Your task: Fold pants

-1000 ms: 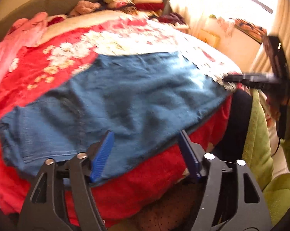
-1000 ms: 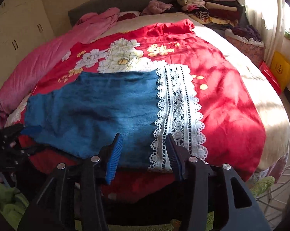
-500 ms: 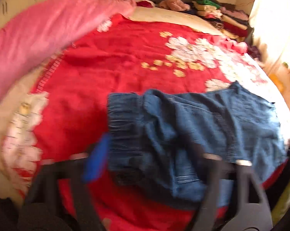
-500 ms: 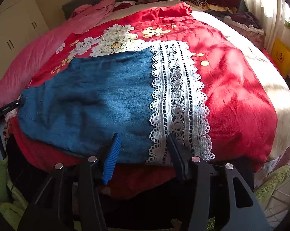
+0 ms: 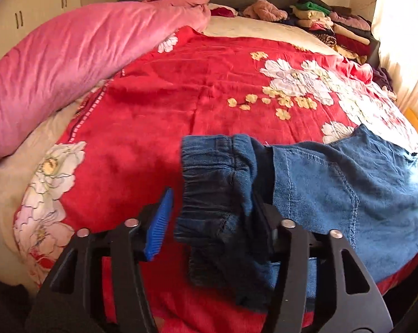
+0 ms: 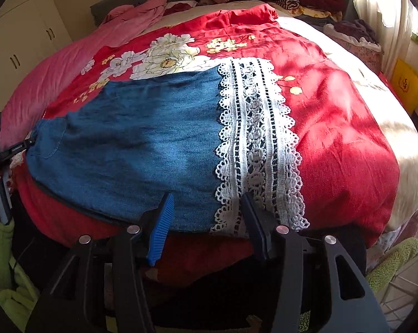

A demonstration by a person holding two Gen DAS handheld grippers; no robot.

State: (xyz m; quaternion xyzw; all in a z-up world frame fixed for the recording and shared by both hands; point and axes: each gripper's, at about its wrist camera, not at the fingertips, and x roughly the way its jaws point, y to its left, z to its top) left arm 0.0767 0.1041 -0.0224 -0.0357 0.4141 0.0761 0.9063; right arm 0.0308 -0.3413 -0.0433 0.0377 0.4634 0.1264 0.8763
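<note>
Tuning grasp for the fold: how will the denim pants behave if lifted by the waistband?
Likely floppy: the denim pants already lie rumpled and doubled over at the elastic waistband, so the legs would probably drape and drag. The lace hem looks delicate and may snag. The gathered waistband seems thick, probably giving the left gripper a firm bite.

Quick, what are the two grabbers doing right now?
Left gripper: open, jaws have just been opening; the waistband of the pants sits between them, unpinched.
Right gripper: open above the lace hem, holding nothing.
</note>
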